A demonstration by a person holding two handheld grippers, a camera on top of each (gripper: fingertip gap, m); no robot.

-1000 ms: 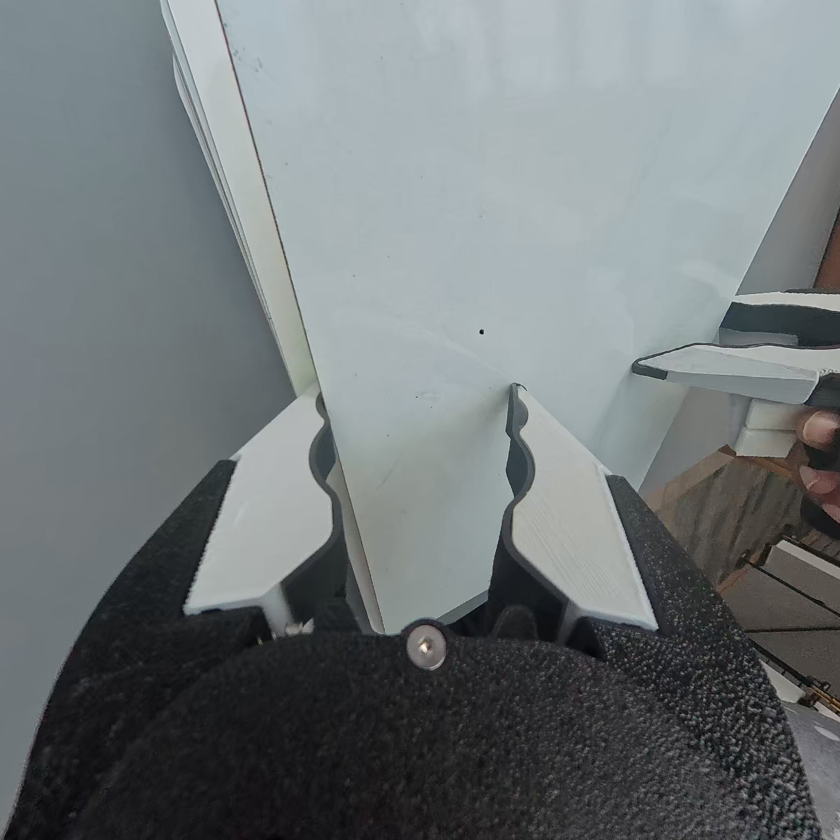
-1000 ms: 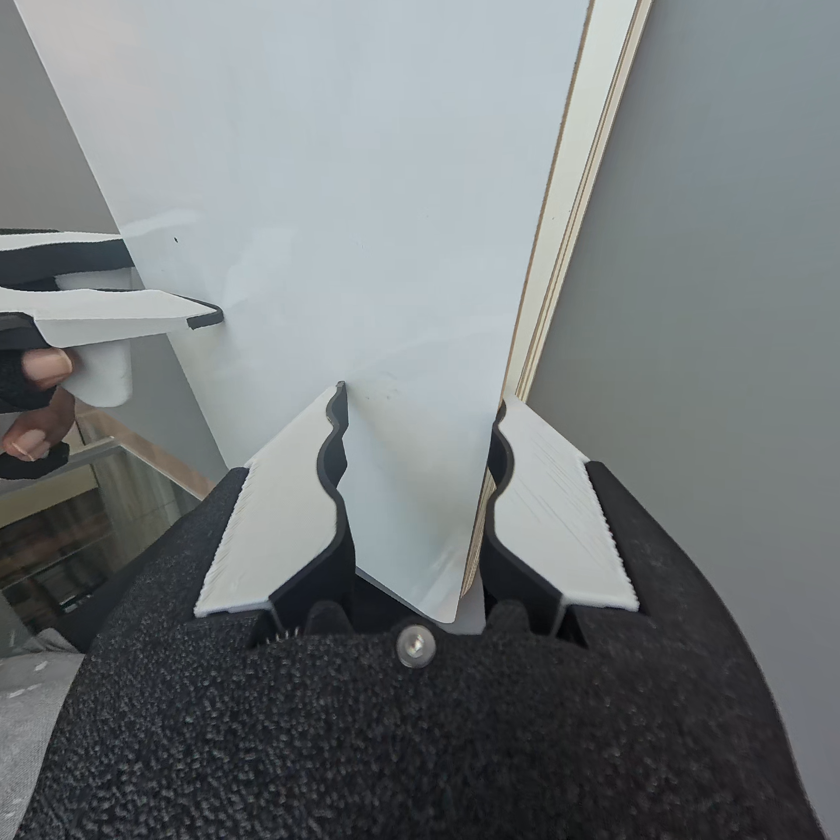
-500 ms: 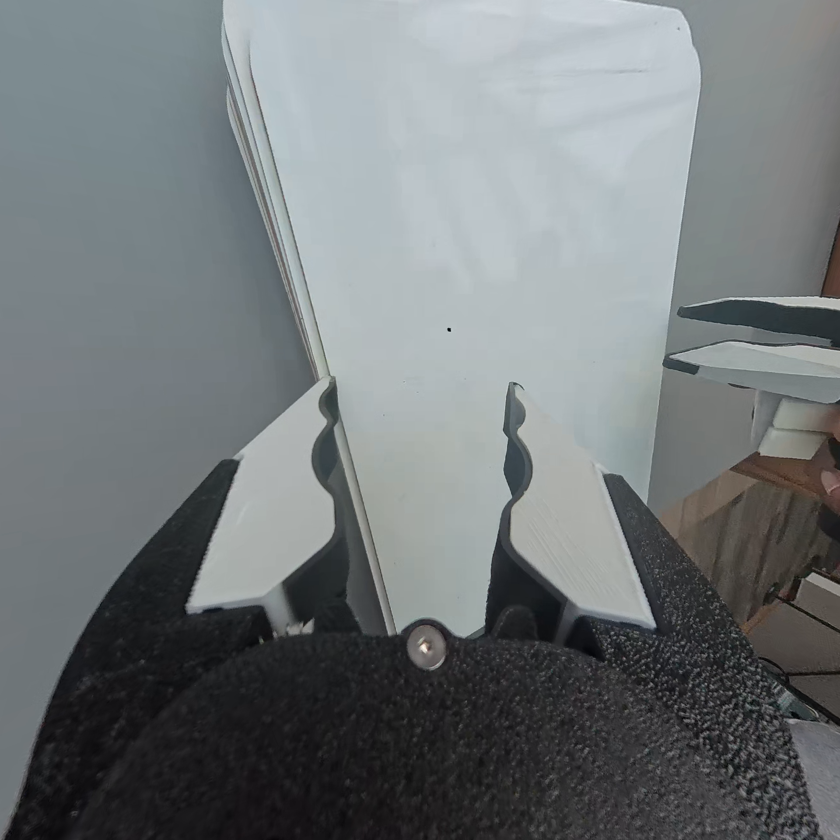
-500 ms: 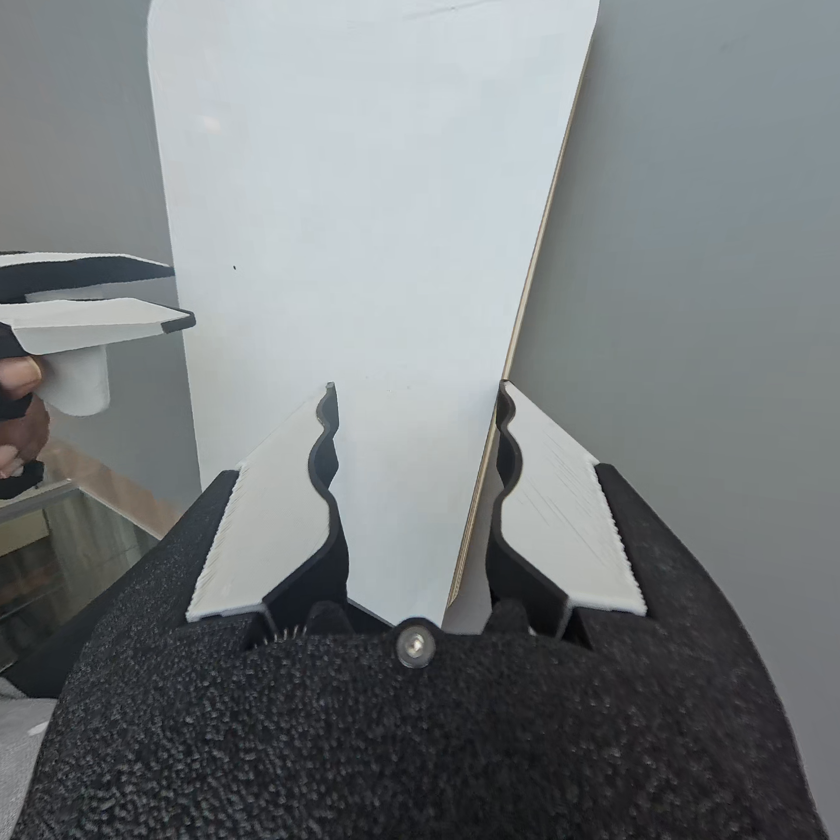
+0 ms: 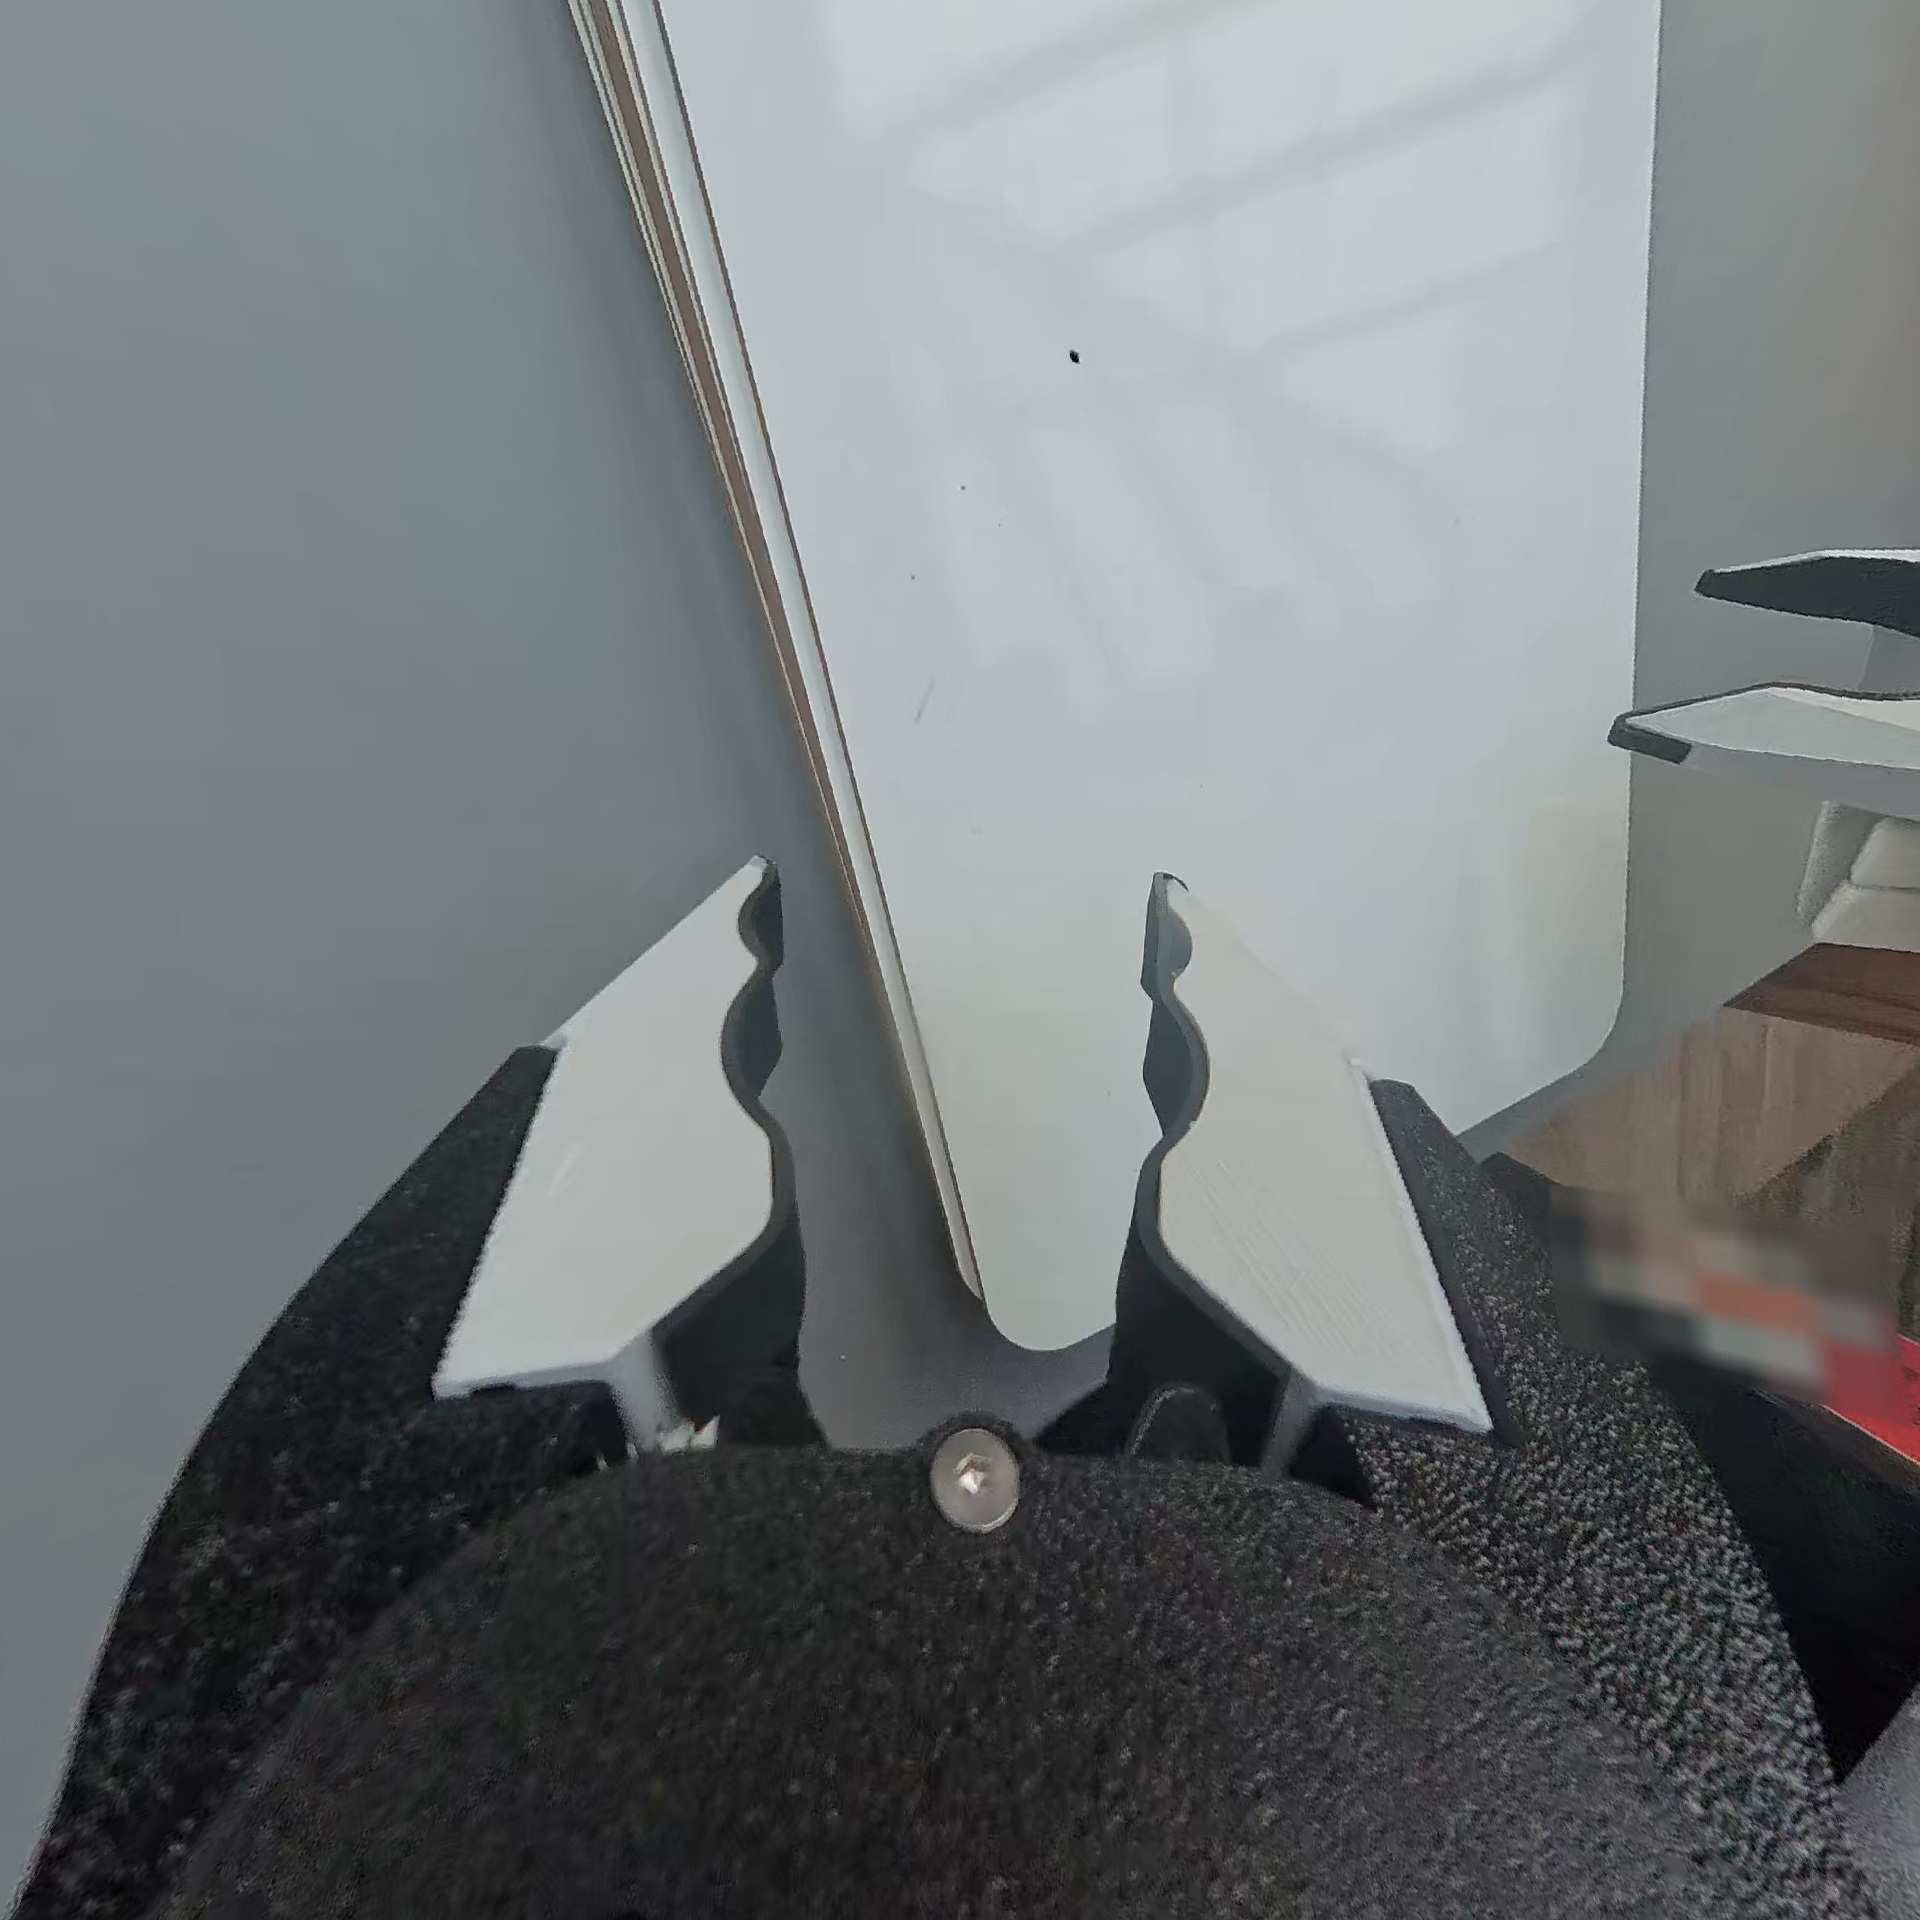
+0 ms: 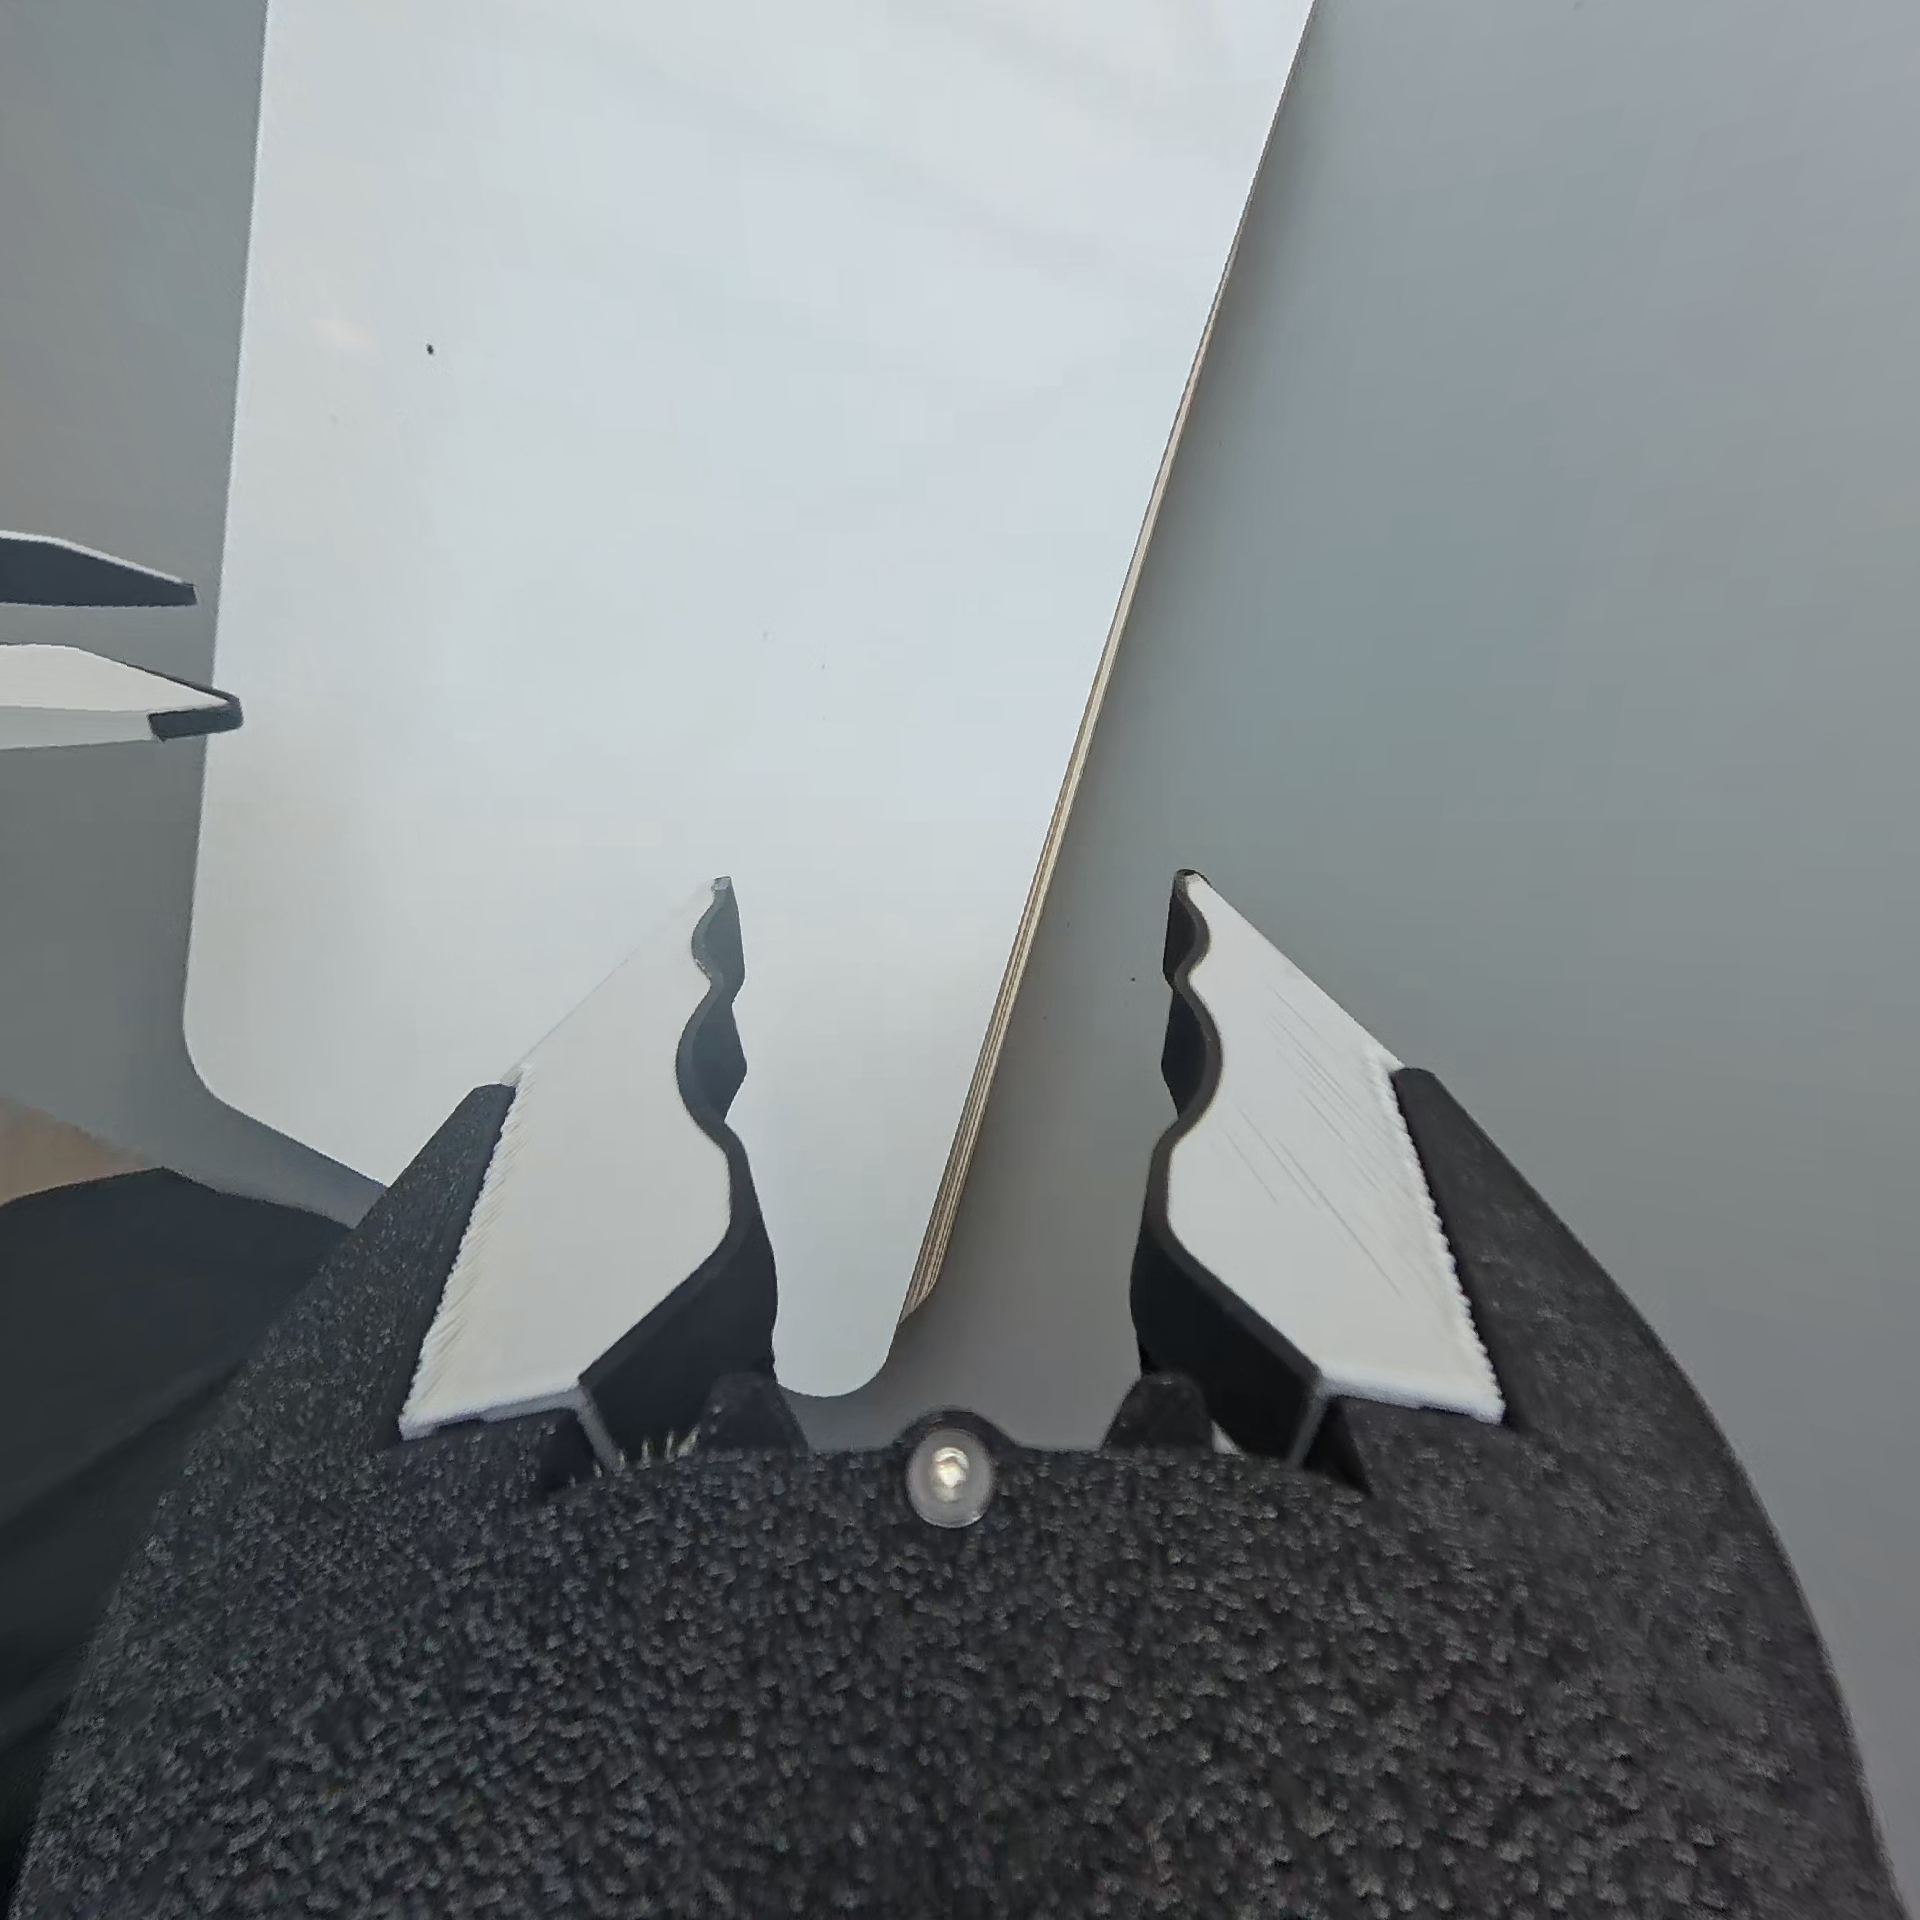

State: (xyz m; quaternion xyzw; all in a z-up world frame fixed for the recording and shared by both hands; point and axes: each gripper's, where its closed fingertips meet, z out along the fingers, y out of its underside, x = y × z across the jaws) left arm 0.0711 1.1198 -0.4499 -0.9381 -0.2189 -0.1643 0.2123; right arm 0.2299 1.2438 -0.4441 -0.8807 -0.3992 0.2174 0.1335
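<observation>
A white board with rounded corners (image 5: 1195, 520) lies flat against a grey surface (image 5: 312, 623), on top of a thin stack of similar boards whose brown edges show. My left gripper (image 5: 961, 873) is open, with the board's left edge and near corner between its fingers, touching neither. My right gripper (image 6: 953, 881) is open wide around the board's (image 6: 675, 520) right edge and near corner, also untouched. Each gripper shows in the other's view, open beside the board: the right one (image 5: 1662, 660) and the left one (image 6: 213, 652).
Brown wooden furniture (image 5: 1766, 1060) stands at the right of the left wrist view, with a red object (image 5: 1849, 1382) below it, partly blurred. A dark shape (image 6: 156, 1299) fills the lower left of the right wrist view. The grey surface (image 6: 1558, 623) spreads on both sides.
Both grippers have drawn back along the board, so its near rounded corners now show between the fingers. The right gripper's jaws have opened wider. The board has swung from tilted to straighter in view.
</observation>
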